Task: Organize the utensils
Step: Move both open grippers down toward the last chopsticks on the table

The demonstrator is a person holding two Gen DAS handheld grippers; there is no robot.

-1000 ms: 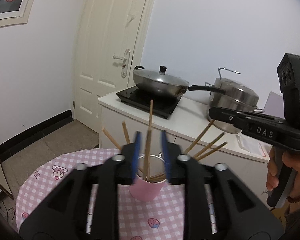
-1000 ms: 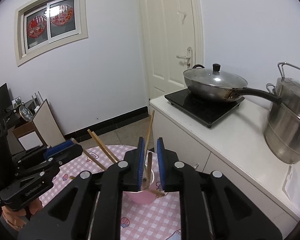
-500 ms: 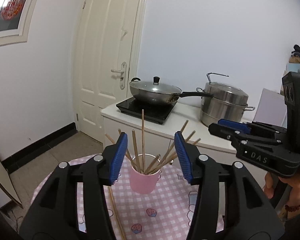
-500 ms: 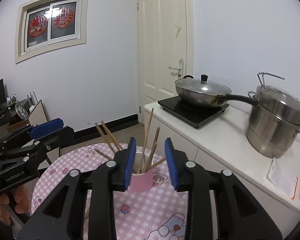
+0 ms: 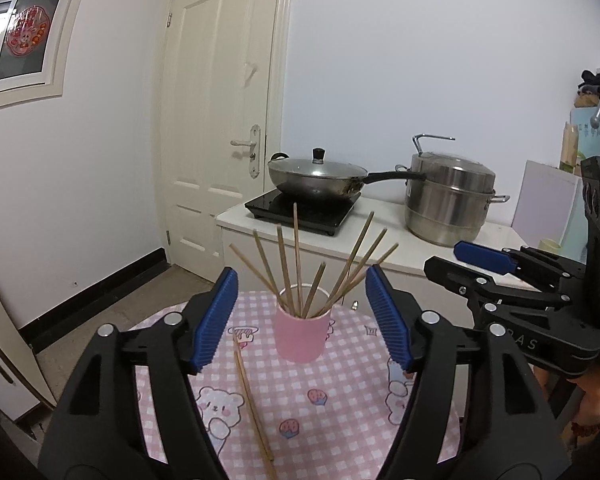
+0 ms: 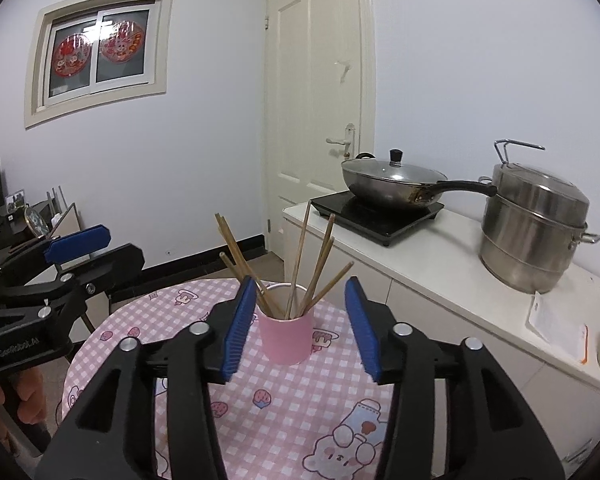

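Only the left view shows loose chopsticks [image 5: 253, 399] lying flat on the tabletop [image 5: 340, 412], left of the pink cup [image 5: 302, 333]. The left tool [image 5: 300, 320] is wide and holds nothing. The cup stands upright near the far edge, full of chopsticks [image 6: 300, 268]. The right tool [image 6: 300, 326] is wide too, holding nothing, level with the cup.

I saw a pink cup [image 5: 302, 334] of tan wooden chopsticks [image 5: 296, 256] on a pink-and-white checked tablecloth [image 5: 340, 400] printed with bears and strawberries. My left gripper [image 5: 300, 320] and right gripper [image 6: 300, 322] were black with blue ribbed pads [image 5: 214, 320].
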